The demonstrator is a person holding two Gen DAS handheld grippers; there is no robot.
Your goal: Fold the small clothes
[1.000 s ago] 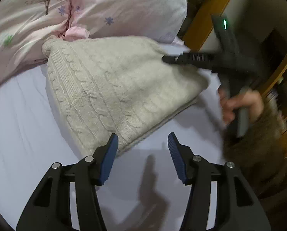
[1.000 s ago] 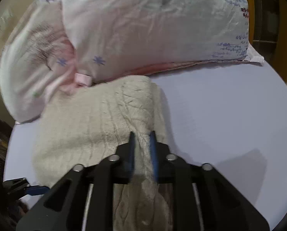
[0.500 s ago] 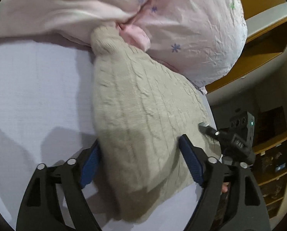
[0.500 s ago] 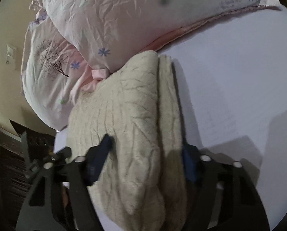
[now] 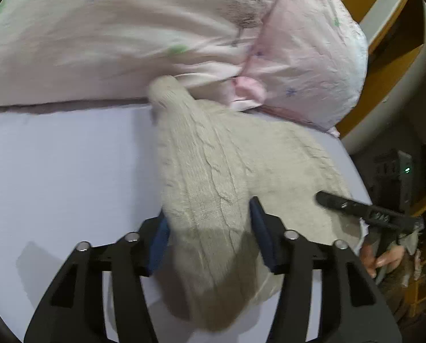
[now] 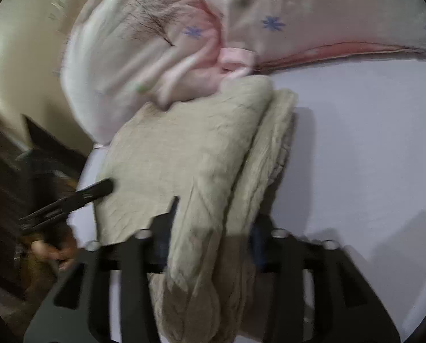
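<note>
A folded cream cable-knit sweater [image 5: 227, 177] lies on the pale lilac bedsheet [image 5: 64, 165], its far end against the pink pillows. My left gripper [image 5: 208, 228] has its blue-padded jaws closed in on a thick edge of the sweater. The right wrist view shows the same sweater [image 6: 190, 154] with my right gripper [image 6: 213, 228] gripping its folded edge between both jaws. Each gripper's black fingers appear in the other's view, over the sweater's near side: the right one [image 5: 355, 208], the left one [image 6: 78, 197].
Pink floral pillows [image 5: 155, 34] are piled at the head of the bed, also in the right wrist view [image 6: 170, 37]. A wooden bed frame or shelf [image 5: 384, 57] stands at the right. Bare sheet [image 6: 370, 143] stretches to the side.
Both grippers went from wide open around the sweater to pinching its thick edges. The sweater has bunched up between the jaws and both views have swung a little.
</note>
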